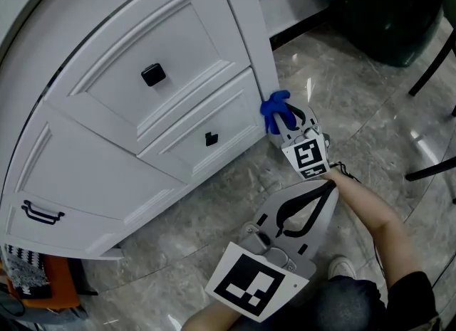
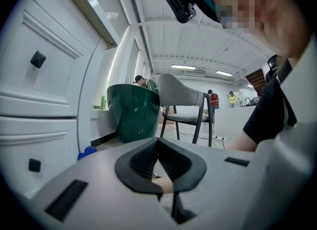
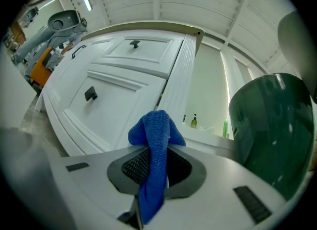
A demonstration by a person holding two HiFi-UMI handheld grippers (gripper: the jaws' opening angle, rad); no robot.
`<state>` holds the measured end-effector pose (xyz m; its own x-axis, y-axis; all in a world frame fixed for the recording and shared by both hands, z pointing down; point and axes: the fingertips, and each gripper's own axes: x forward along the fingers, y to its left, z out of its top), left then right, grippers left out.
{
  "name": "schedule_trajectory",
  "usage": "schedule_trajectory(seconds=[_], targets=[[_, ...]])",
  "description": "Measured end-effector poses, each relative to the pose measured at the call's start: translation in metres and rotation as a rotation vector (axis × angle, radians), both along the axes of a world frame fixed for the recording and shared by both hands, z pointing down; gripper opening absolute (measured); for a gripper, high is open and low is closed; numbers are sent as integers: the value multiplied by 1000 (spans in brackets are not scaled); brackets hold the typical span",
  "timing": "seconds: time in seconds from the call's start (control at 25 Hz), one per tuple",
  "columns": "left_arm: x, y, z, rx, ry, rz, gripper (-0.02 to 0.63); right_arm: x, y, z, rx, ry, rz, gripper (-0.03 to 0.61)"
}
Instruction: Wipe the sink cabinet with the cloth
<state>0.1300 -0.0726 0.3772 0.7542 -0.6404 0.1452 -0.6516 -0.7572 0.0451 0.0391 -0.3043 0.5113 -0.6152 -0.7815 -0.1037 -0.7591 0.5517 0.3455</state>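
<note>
Head view: right gripper [image 1: 283, 117] clamped on blue cloth [image 1: 273, 107], low at the white sink cabinet's [image 1: 107, 144] right corner post; can't confirm contact. Left gripper [image 1: 330, 186] sits back over the grey marble floor [image 1: 235, 187], near the right one.

Left gripper view: jaws together, nothing between them. Cabinet drawers at left, green bin [image 2: 132, 110] and grey chair [image 2: 185, 103] ahead.

Right gripper view: cloth pinched between the jaws, bunched above them and hanging below. Drawer fronts with black knobs [image 3: 90, 94] beyond.

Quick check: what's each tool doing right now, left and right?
Left tool: closed, nothing between its jaws.
Right tool: closed on the blue cloth.
</note>
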Motion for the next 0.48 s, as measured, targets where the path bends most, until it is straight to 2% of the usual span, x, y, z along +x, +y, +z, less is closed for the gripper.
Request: schedule_trajectory(seconds=[0.48], targets=[[3, 3, 5, -19, -21, 28, 5, 2, -4, 73, -156, 37, 46, 60]])
